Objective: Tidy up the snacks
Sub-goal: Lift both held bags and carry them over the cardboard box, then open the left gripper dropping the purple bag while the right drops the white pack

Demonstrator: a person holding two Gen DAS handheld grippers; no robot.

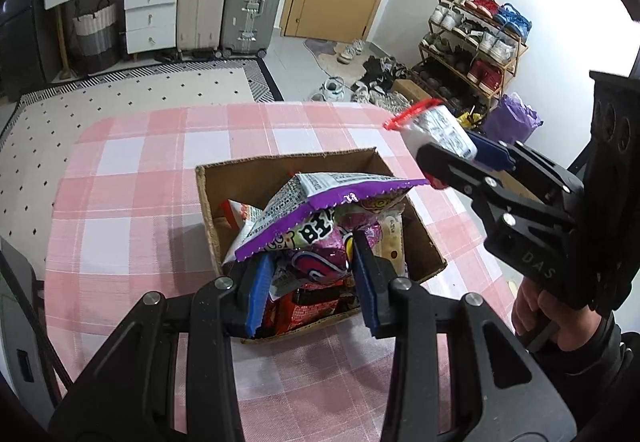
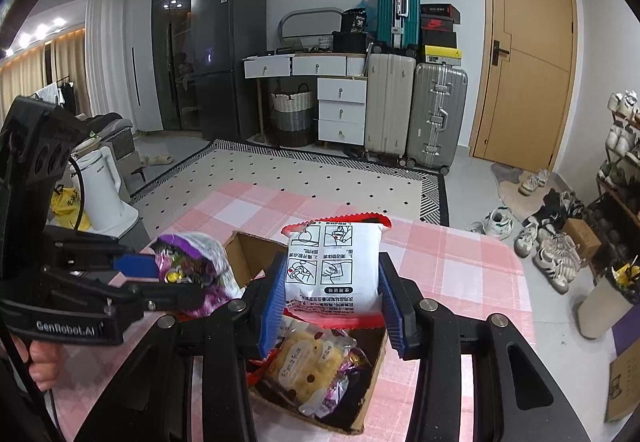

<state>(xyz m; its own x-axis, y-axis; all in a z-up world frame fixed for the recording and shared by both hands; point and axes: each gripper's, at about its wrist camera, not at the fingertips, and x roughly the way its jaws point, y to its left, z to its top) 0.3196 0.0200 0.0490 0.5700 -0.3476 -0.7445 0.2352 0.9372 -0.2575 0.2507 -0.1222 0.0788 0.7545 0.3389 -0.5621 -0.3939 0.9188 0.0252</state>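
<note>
Cardboard box (image 1: 424, 238) sits open on a table under a pink checked cloth (image 1: 132, 178); all places below are taken from the box.

Left tongs (image 1: 312, 274): over the near edge of the box, blue pads clamped on a purple snack bag (image 1: 320, 210). The bag is held above the box's contents, its purple crimped edge running across the opening, printed back panel turned up. In the right-hand view the same bag (image 2: 200, 266) shows crumpled just left of the box (image 2: 240, 258), pinched by the left tongs (image 2: 160, 274).

Right tongs (image 2: 332, 294): above the box's middle, pads clenched on both sides of a white packet (image 2: 332, 262) with red crimped ends and printed instruction drawings. The packet stands upright, clear of the contents. From the left-hand view the packet (image 1: 440, 134) hangs above the box's far right corner, in the right tongs (image 1: 448, 158).

Inside the box: a yellow-and-white biscuit bag (image 2: 308, 366), shiny purple wrappers, red packs at the near end (image 1: 312, 310).

A hand (image 1: 544, 318) grips the right tongs' handle, right of the box.
</note>
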